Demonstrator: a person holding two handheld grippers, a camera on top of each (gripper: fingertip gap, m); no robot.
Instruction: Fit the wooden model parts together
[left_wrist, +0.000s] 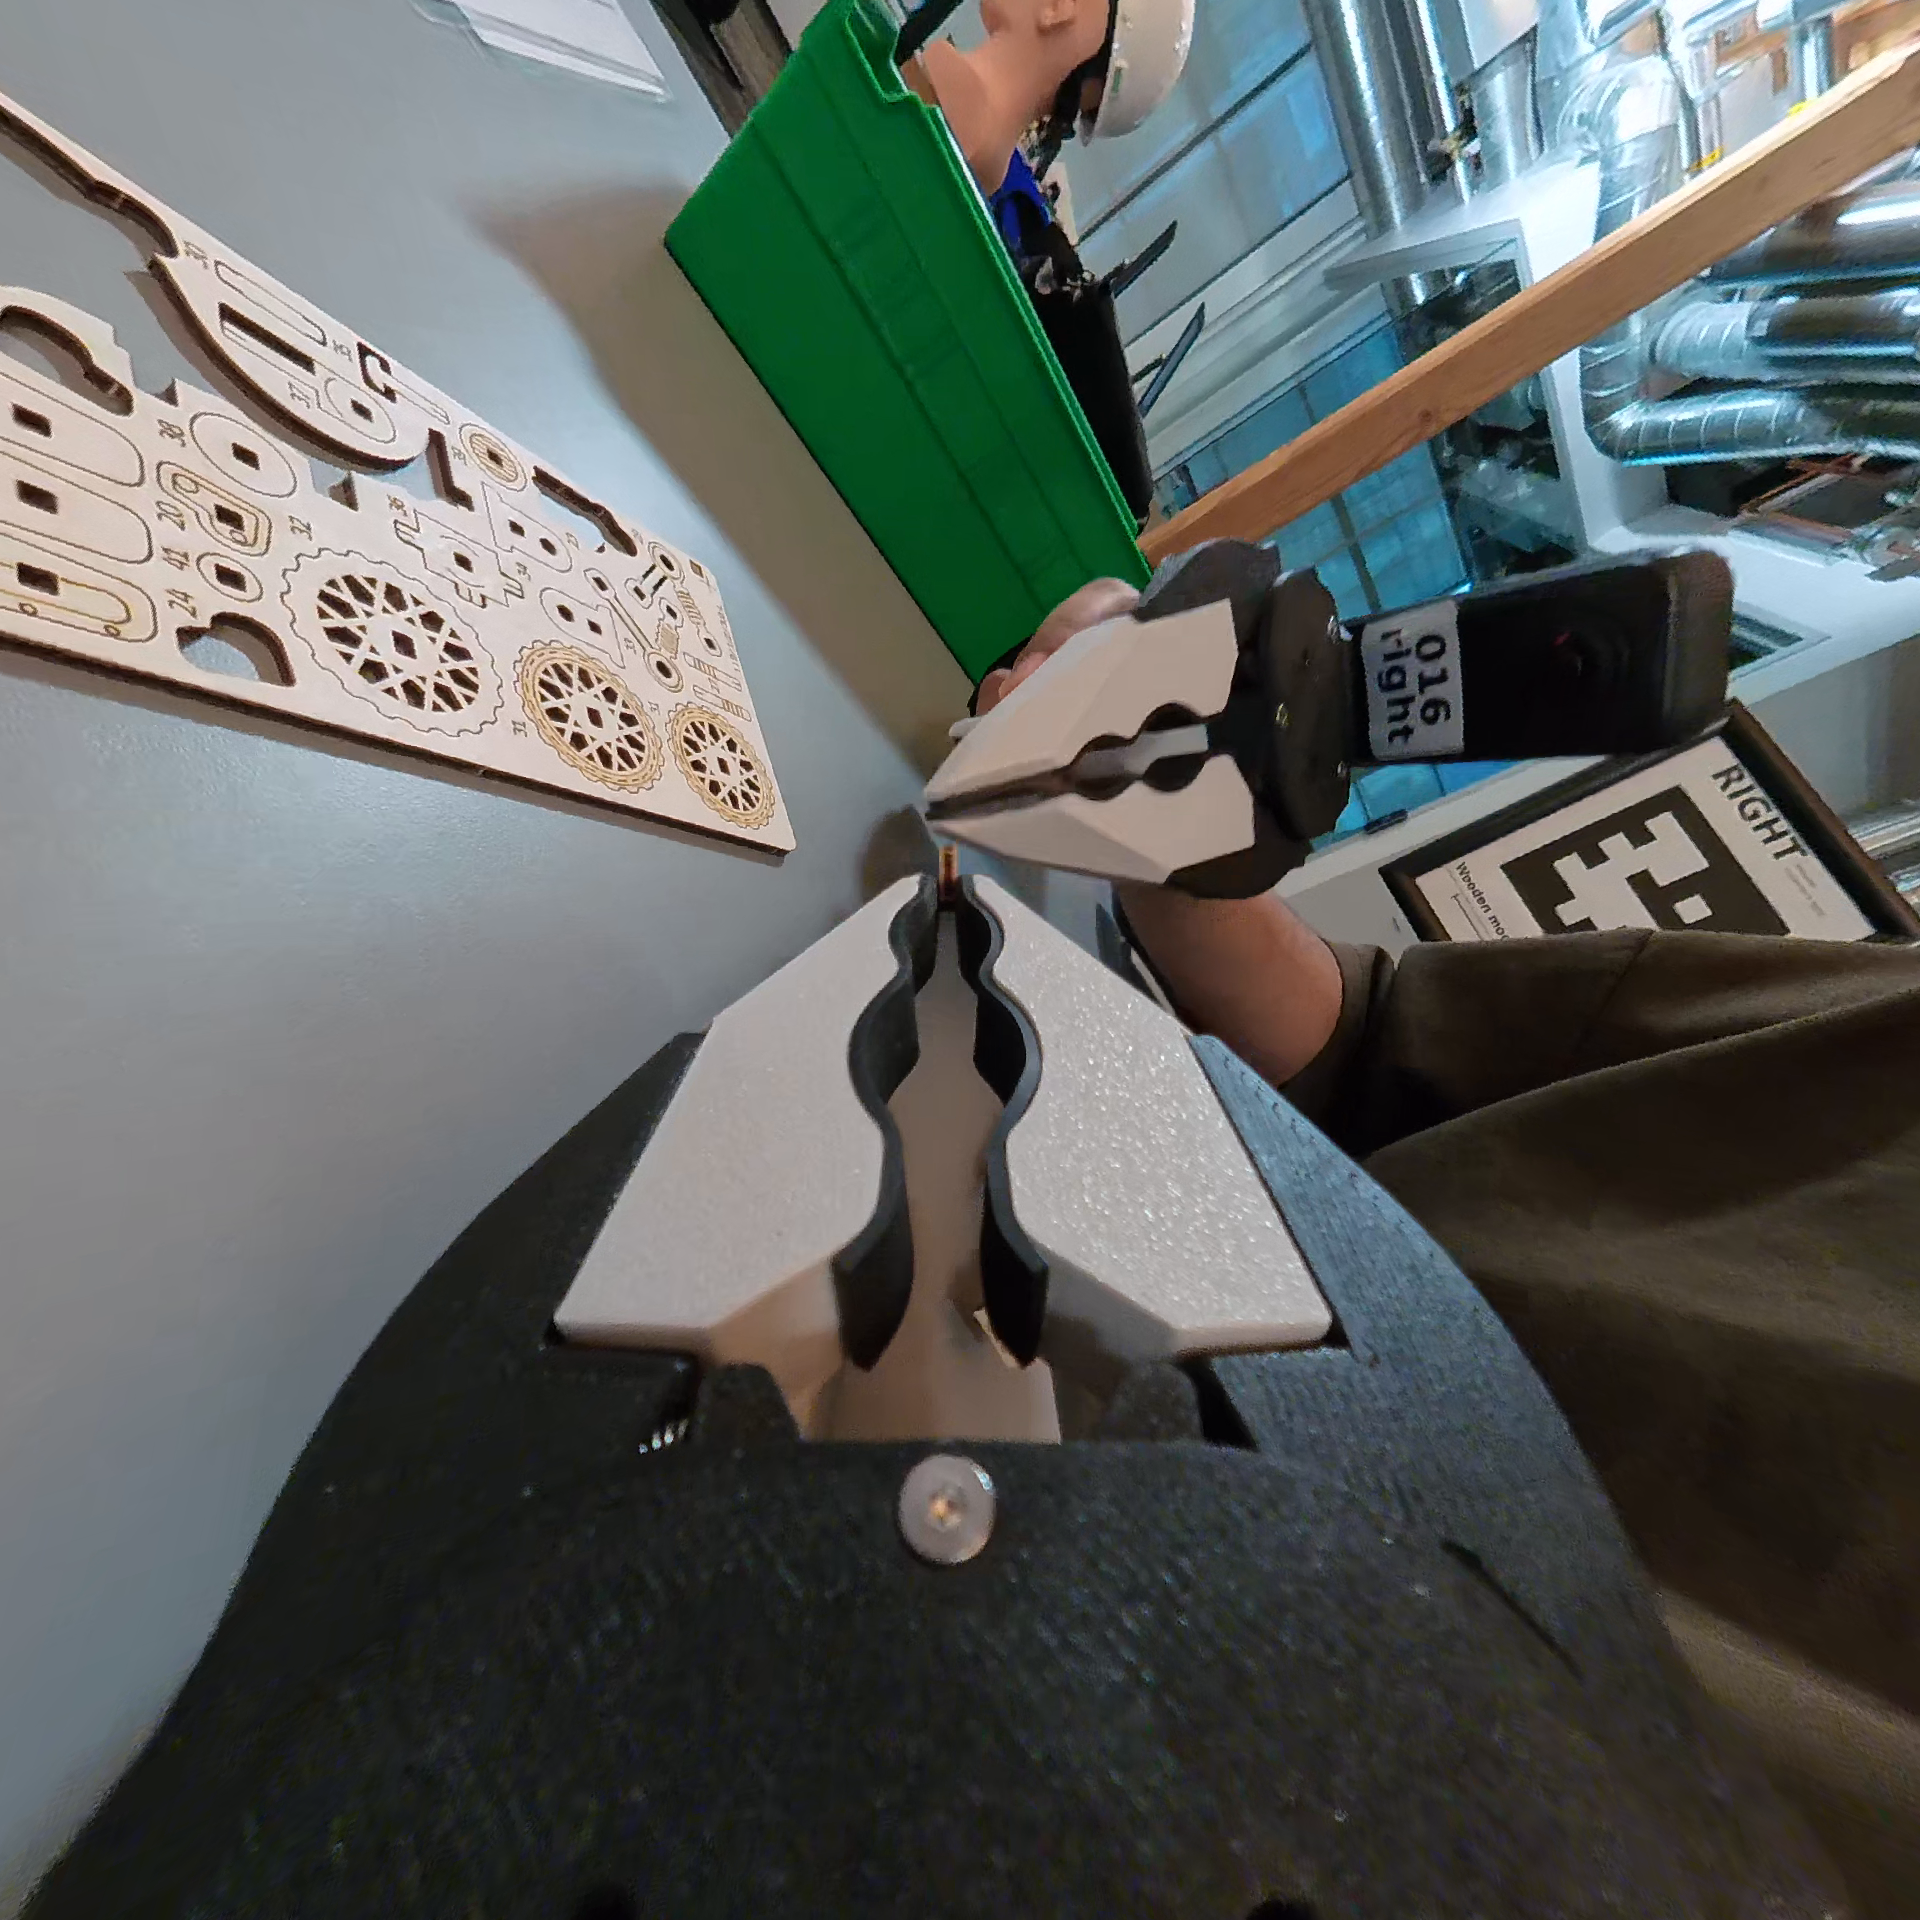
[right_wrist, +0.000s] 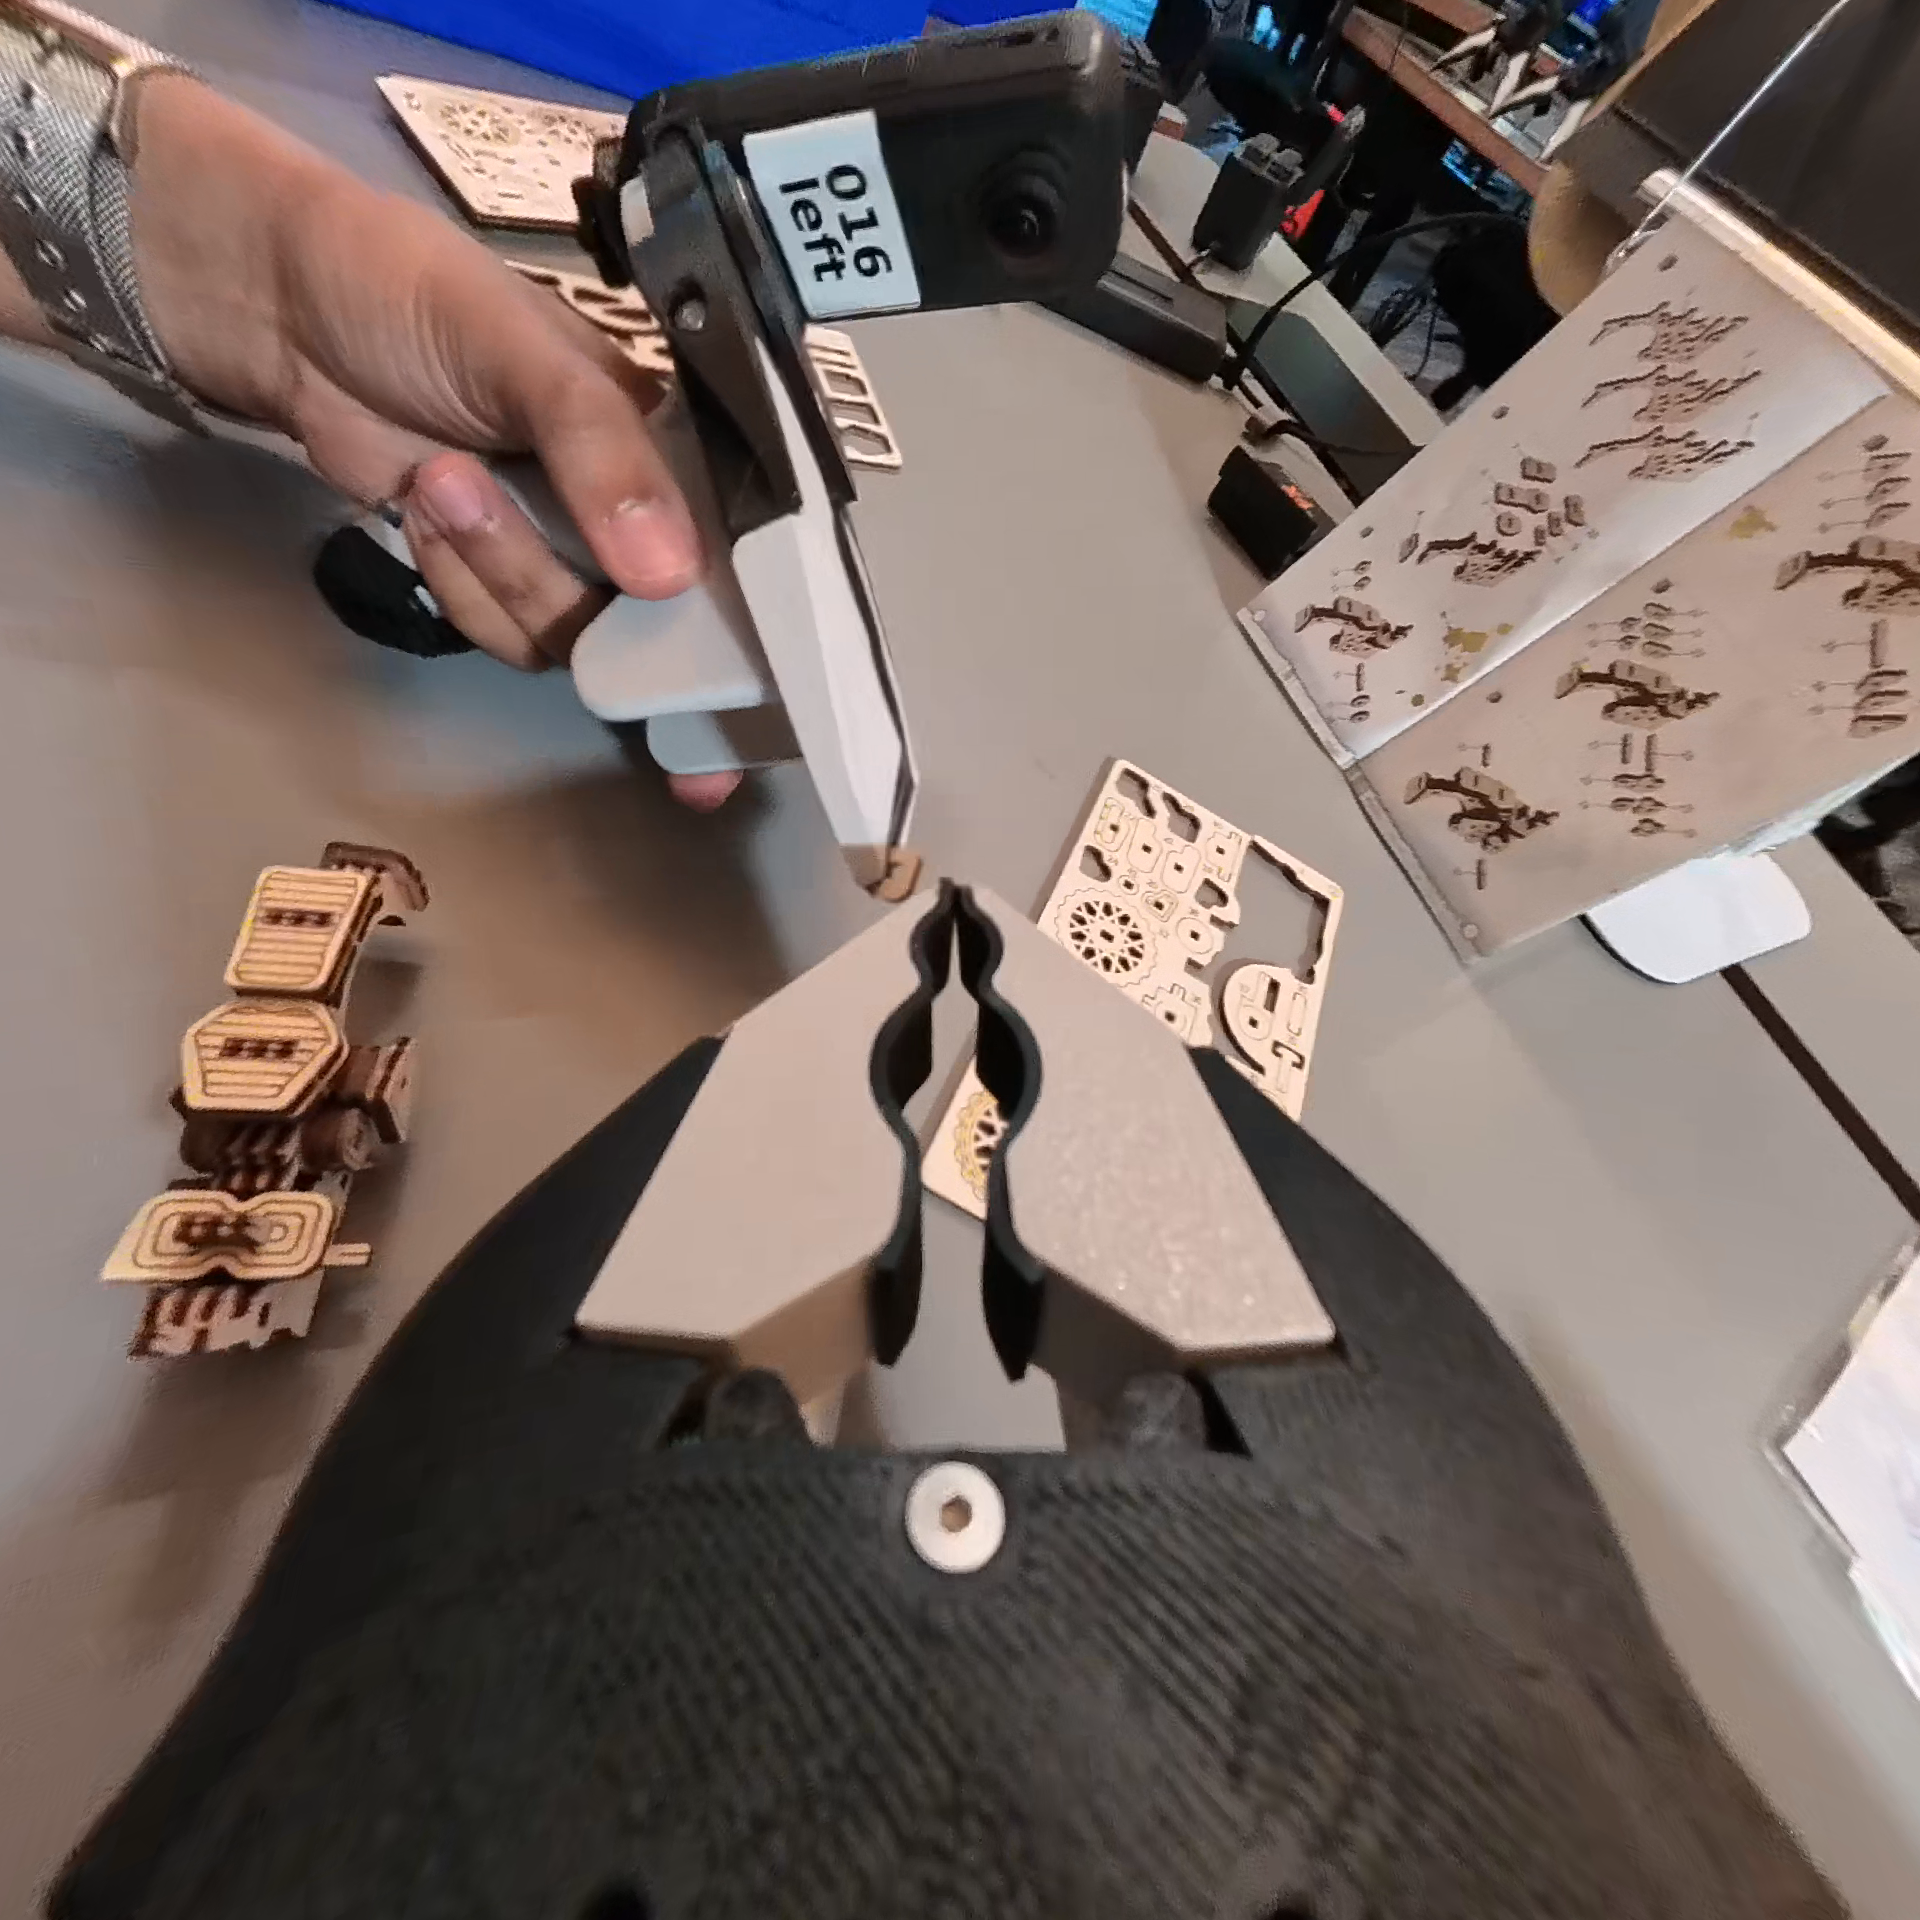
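A small brown wooden model piece (right_wrist: 889, 871) is pinched in our left gripper (right_wrist: 883, 831). Our right gripper (right_wrist: 951, 896), jaws pressed together, is just beside it. Both grippers wear white stickers with writing.

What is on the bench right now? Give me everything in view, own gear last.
Cut-out wooden sheets: at least three, pale; one large, one by the right gripper, one far back.
Part-built model: one, brown and tan, table left.
Small wooden piece: one, brown, in left gripper's tips.
Instruction sheets: propped, white, right.
Bin: one, green, behind.
Table: grey.
Left gripper: shut on the piece.
Right gripper: shut, seemingly empty.
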